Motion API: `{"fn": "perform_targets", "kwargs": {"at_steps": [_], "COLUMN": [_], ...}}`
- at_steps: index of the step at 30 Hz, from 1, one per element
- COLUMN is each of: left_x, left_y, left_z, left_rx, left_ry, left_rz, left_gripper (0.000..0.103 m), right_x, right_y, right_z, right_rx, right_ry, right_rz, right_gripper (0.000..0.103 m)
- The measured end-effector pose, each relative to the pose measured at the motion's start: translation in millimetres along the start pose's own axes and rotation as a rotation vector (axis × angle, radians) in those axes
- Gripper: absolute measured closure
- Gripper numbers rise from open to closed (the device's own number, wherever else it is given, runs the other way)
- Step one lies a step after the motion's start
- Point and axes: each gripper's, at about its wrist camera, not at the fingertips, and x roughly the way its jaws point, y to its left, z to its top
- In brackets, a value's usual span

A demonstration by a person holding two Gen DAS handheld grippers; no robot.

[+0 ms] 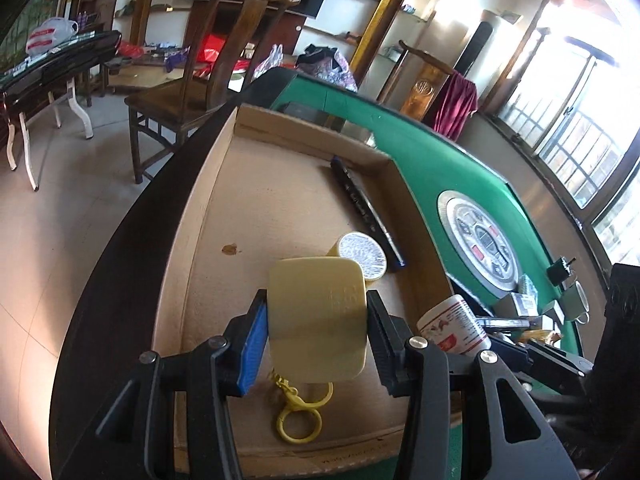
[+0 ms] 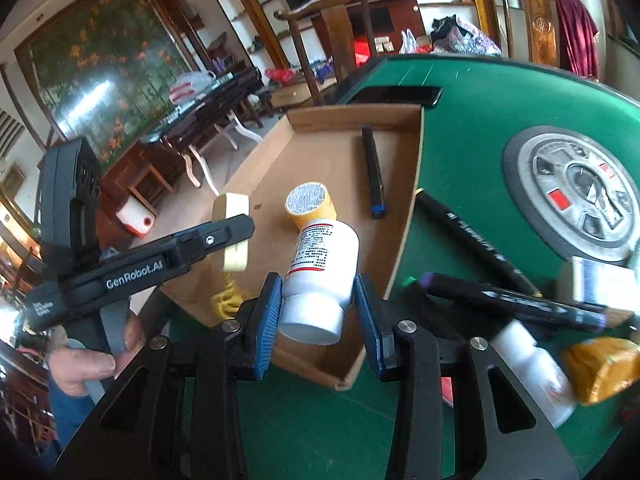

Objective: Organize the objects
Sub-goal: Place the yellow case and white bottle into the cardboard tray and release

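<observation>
- The left gripper is clamped on a pale yellow rounded-square plastic case, its blue-padded fingers pressing both flat sides
- A yellow metal clasp and ring hang from the case's lower edge over the floor of the shallow brown cardboard tray
- In the right wrist view the same case sits held above the tray's left wall, with a bare hand around the left gripper's handle
- The right gripper is closed on a white plastic pill bottle with a red-striped label, cap end towards the camera, held over the tray's near corner
- Inside the tray lie a yellow cylindrical tub with a white printed lid, just beyond the case, and a black marker with a blue end near the right wall
- The tray rests on a green felt table with a round silver control panel at its centre
- On the felt to the right of the tray lie two black marker pens, another white bottle and a yellow-wrapped packet, blurred
</observation>
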Motion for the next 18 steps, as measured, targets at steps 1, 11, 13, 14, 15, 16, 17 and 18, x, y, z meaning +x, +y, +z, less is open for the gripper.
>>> {"fn": "perform_targets", "kwargs": {"at_steps": [1,11,13,14,15,16,17,18], "left_x": [2,14,15,16,17,18,19,19], "left_y": [1,3,2,2,2,2,3,3], "left_z": [0,-4,-4,-4,-5,-4,-4,-4], "left_rx": [-0.003,-0.008,-0.006,-0.006,-0.006,-0.006,-0.009,-0.015], "left_ry": [0.004,0.041,0.044,0.046,0.048,0.049,0.049,0.047], "left_rz": [0.004,0.022,0.022,0.022,0.021,0.019,0.017,0.016], "left_gripper": [0.056,0.056,0.056,0.056,0.056,0.056,0.056,0.056], "right_x": [4,38,40,41,42,43,44,45], "right_y": [2,16,16,17,18,18,19,19], "right_z": [0,-4,-3,-3,-2,-2,-2,-2], "right_rx": [-0.004,-0.071,-0.07,-0.073,-0.076,-0.078,-0.078,-0.076], "right_ry": [0.007,0.048,0.046,0.046,0.046,0.044,0.043,0.041], "right_rz": [-0.006,-0.091,-0.094,-0.098,-0.103,-0.107,-0.108,-0.107], "right_gripper": [0.066,0.066,0.066,0.066,0.066,0.066,0.066,0.066]}}
